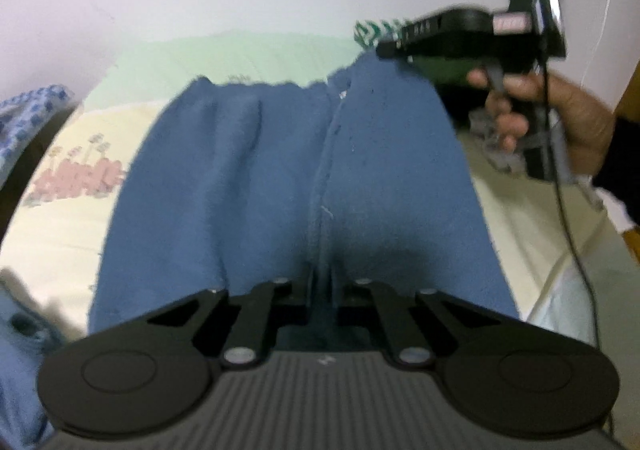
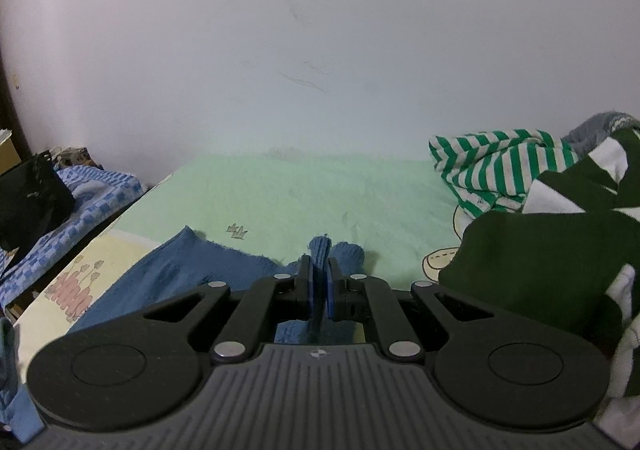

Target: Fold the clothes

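My left gripper (image 1: pixel 320 290) is clamped on the near edge of the blue garment (image 1: pixel 288 177), its jaws together on a ridge of cloth. The garment lies spread on the bed (image 2: pixel 280 193), stretching away toward the wall. My right gripper (image 2: pixel 320 286) pinches a bunched fold at the garment's far edge. A striped shirt (image 2: pixel 500 165) and a dark green garment (image 2: pixel 540 258) are heaped along the bed's right side.

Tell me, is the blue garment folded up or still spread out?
Mostly spread: the blue garment lies flat along the bed, with only its far edge bunched in the shut right gripper.
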A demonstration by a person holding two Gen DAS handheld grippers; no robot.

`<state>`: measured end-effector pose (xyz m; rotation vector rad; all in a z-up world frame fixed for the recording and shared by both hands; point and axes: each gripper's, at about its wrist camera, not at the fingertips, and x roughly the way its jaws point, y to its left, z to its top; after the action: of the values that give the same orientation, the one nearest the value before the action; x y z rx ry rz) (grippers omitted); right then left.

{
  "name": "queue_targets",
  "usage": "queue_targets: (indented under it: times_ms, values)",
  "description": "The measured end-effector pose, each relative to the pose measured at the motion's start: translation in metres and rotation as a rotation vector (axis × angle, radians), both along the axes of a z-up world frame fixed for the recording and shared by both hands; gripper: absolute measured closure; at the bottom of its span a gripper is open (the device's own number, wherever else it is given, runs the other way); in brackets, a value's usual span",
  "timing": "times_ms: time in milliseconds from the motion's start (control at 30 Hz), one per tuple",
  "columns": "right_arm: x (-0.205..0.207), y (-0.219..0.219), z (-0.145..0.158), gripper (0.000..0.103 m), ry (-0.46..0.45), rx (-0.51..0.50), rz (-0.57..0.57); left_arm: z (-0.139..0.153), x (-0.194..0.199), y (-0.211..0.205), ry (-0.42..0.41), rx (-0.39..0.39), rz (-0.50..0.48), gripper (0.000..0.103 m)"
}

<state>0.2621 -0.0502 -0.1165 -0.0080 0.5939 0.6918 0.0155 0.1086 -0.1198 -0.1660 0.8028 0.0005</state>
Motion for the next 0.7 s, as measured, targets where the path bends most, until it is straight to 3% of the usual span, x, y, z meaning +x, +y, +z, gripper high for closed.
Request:
queue_targets:
  times_ms: [133, 267, 467, 500, 533, 567, 600, 700]
  values:
    - [0.003, 0.007, -0.001, 0.097, -0.014, 0.035, 0.011, 0.007, -0.004, 0.002, -0.016, 0.02, 0.022, 0.1]
    - [0.011, 0.031, -0.015, 0.097, -0.012, -0.049, 0.0, -0.006, 0.013, 0.0, 0.032, 0.066, 0.042, 0.103]
    - [0.026, 0.04, -0.049, 0.095, 0.044, -0.121, -0.042, -0.013, 0.016, 0.004, 0.059, 0.045, 0.041, 0.103]
    - [0.027, 0.035, -0.046, 0.092, 0.062, -0.108, -0.048, -0.012, 0.016, 0.005, 0.062, 0.043, 0.037, 0.102]
    - [0.027, 0.029, -0.043, 0.083, 0.082, -0.092, -0.057, -0.012, 0.017, 0.006, 0.064, 0.042, 0.032, 0.1]
    - [0.028, 0.024, -0.04, 0.066, 0.102, -0.076, -0.065, -0.011, 0.017, 0.008, 0.064, 0.045, 0.035, 0.099]
    - [0.025, 0.014, -0.033, 0.061, 0.108, -0.051, -0.078, -0.011, 0.016, 0.01, 0.064, 0.048, 0.038, 0.094]
    - [0.001, -0.02, -0.011, 0.059, 0.118, 0.017, -0.081, -0.009, 0.014, 0.014, 0.064, 0.062, 0.051, 0.088]
